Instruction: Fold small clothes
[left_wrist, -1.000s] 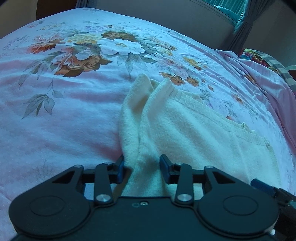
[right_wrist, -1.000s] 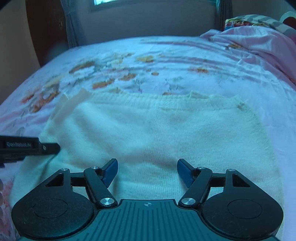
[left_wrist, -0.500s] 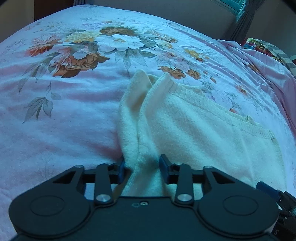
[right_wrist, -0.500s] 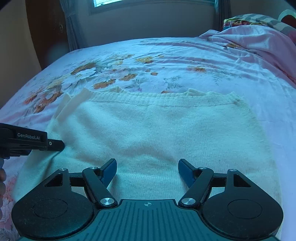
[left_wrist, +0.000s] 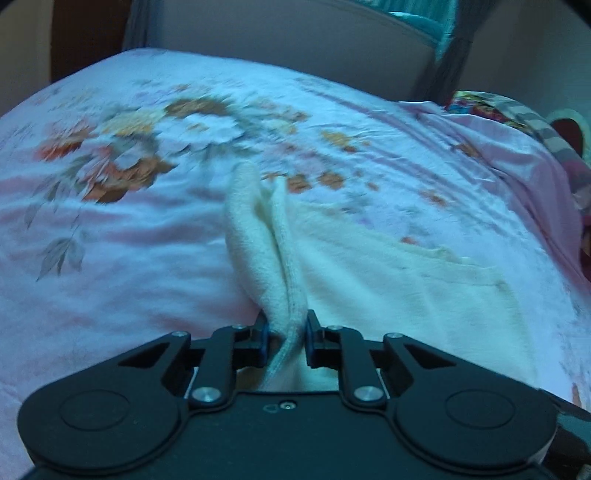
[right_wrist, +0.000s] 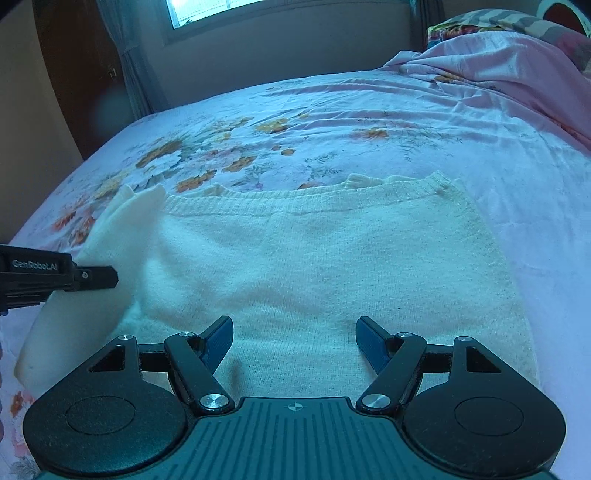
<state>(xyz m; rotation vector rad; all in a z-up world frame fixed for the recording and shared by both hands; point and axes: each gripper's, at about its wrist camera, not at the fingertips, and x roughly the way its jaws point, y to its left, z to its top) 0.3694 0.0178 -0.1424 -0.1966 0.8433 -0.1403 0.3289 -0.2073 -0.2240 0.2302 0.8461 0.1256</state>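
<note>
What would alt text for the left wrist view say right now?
The left claw is closing on a bunched fold of the cream knit garment, which lies on a pink floral bedsheet. Beyond the bed are a wall and a curtain; the picture is blurred.

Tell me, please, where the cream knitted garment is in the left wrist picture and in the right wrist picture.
Left wrist view: the cream knitted garment fills the lower centre and right; its left edge runs up from between the closing jaws of the left claw.
Right wrist view: it spreads across the middle, beyond the open right claw.
Shared landmark: the orange flower print on the pink bedsheet.
</note>
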